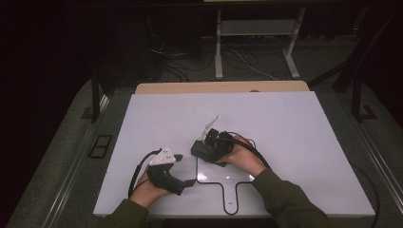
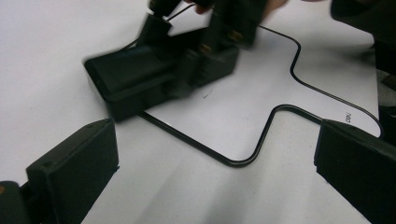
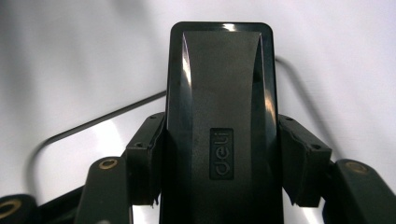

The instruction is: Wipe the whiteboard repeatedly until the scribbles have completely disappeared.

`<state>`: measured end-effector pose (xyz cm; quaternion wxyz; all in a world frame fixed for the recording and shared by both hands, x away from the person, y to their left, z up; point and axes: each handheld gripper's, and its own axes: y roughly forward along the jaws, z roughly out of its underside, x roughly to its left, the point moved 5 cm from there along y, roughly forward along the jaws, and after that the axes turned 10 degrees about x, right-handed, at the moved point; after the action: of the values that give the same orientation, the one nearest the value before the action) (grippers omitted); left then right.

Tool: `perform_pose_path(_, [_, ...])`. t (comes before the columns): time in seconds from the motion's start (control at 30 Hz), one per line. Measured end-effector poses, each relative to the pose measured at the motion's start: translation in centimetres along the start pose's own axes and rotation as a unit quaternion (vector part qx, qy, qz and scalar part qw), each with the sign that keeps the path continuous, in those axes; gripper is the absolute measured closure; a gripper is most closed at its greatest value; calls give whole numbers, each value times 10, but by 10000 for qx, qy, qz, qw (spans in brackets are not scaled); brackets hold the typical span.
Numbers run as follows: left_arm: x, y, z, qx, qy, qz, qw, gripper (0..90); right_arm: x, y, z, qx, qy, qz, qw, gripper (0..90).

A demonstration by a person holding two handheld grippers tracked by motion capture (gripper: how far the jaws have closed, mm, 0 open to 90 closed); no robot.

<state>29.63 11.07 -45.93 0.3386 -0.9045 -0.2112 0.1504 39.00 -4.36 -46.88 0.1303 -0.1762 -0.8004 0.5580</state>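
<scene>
A black oblong device marked "deli" (image 3: 222,93) lies flat between the pads (image 3: 144,158) of my right gripper (image 3: 222,161), which is shut on its sides. In the high view the device (image 1: 200,151) sits low over the white board (image 1: 285,123), at the top left corner of a black outline with a handle shape (image 1: 231,195) drawn on the board. My left gripper (image 1: 185,170) rests at the outline's left side, jaws wide apart with nothing between them. From the left gripper (image 2: 215,177) the device (image 2: 135,79) shows just ahead, held by the right gripper (image 2: 219,42).
The white board lies on a wooden table whose edge (image 1: 218,87) shows at the back. Cables (image 1: 259,156) trail from both grippers across the board. Beyond the table stand metal desk legs (image 1: 218,47) and loose floor cables.
</scene>
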Motion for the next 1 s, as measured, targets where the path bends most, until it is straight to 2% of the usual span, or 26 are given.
perform_pose_path(0.07, [1, 0, 0, 4, -5, -1, 10000, 0, -9, 1, -2, -16, 154, 33, 9999, 387])
perform_pose_path(0.13, [1, 0, 0, -2, -10, 6, 10000, 0, -11, 1, -2, 0, 160, 61, 9999, 387])
perform_pose_path(0.2, [1, 0, 0, -3, -12, 5, 10000, 0, -4, 0, -1, 61, 60, 22, 10000, 387])
perform_pose_path(0.3, [0, 0, 0, 2, 2, 12, 10000, 0, 16, -1, 1, 51, -269, -97, 9996, 387])
perform_pose_path(0.37, [-1, 0, 0, 5, 11, 5, 10000, 0, 23, -1, 2, 67, -342, -80, 9994, 387])
perform_pose_path(0.43, [-1, 0, 0, 8, 11, -1, 10000, 0, 18, -1, 0, 66, -243, -132, 9996, 387])
perform_pose_path(0.57, [-1, 0, 0, 5, 14, 4, 10000, 0, -5, 2, -6, 25, 38, -20, 10000, 387])
perform_pose_path(0.63, [0, 0, 0, 3, 8, 7, 10000, 0, -8, 3, -7, 26, 45, 6, 10000, 387])
perform_pose_path(0.7, [0, 0, 0, -6, -3, 11, 10000, 0, -1, 2, -6, 67, -22, -16, 10000, 387])
perform_pose_path(0.87, [-1, 0, 0, -7, 9, 18, 10000, 0, 31, 0, -1, 75, -449, -170, 9988, 387])
perform_pose_path(0.93, [-1, 0, 0, 6, 16, 5, 10000, 0, 30, 0, -1, 46, -408, -218, 9989, 387])
perform_pose_path(1.0, [-1, 0, 0, -1, 17, 6, 10000, 0, 18, 1, -2, 28, -222, -126, 9997, 387])
